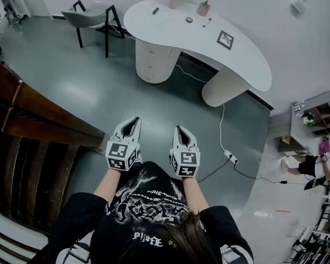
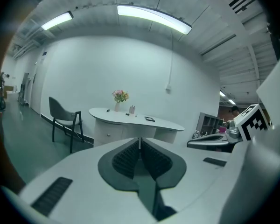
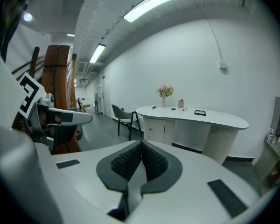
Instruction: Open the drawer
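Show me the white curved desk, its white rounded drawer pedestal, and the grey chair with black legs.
white curved desk (image 1: 247, 65), head view, bare tabletop, right end.
white rounded drawer pedestal (image 1: 152, 59), head view, its front wall.
grey chair with black legs (image 1: 83, 17), head view, its seat.

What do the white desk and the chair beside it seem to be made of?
Desk: probably painted wood or laminate; uniform white, smooth, soft sheen, no grain. Chair: grey shell, plastic or fabric, cannot tell; thin black legs, possibly metal or painted wood.

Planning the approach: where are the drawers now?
Head view, top centre: the drawers sit in the white desk's left rounded pedestal, just right of the grey chair.
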A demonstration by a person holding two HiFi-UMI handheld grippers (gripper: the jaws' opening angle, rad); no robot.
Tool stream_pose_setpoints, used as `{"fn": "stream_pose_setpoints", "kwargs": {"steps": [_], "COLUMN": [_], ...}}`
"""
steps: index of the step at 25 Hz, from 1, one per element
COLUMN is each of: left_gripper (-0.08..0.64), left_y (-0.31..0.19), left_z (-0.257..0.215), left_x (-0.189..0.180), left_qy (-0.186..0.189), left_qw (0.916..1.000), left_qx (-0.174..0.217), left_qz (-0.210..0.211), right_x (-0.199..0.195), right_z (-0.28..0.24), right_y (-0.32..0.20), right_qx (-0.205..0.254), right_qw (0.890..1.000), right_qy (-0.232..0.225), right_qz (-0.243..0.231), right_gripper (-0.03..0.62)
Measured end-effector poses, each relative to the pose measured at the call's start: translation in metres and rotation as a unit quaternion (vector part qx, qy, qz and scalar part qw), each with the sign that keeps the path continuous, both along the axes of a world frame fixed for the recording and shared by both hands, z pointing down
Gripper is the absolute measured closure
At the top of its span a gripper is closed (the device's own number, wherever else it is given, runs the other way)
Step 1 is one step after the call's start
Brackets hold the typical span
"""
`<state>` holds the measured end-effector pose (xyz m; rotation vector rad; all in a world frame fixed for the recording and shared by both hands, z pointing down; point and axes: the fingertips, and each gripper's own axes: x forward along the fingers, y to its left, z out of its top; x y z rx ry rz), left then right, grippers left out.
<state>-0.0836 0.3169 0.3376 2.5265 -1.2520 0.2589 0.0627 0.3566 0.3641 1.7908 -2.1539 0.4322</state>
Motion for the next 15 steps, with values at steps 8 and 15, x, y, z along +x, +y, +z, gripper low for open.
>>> {"fn": "stream_pose_setpoints", "kwargs": {"steps": [8, 15], "left_gripper": [0.529, 0.529], "left_y": [-0.057, -0.081], "left_z": [0.007, 0.011], "left_x": [-0.024, -0.028], "left_qy": [-0.012, -0.007], "left_qw": [0.9991, 0.9984], "left_qx": [-0.001, -0.007], "left_qz": [0.041, 0.056], "right_x": [-0.035, -0.042], "right_z": [0.001, 0.005], "right_y": [-0.051, -0.073], "right_qx": [0.004, -0.004], "right_qw": [1.000, 0.999], "right_qy": [-0.007, -0.007], "right_qz": [0.030, 0.044], "right_gripper": [0.568, 0.568]}}
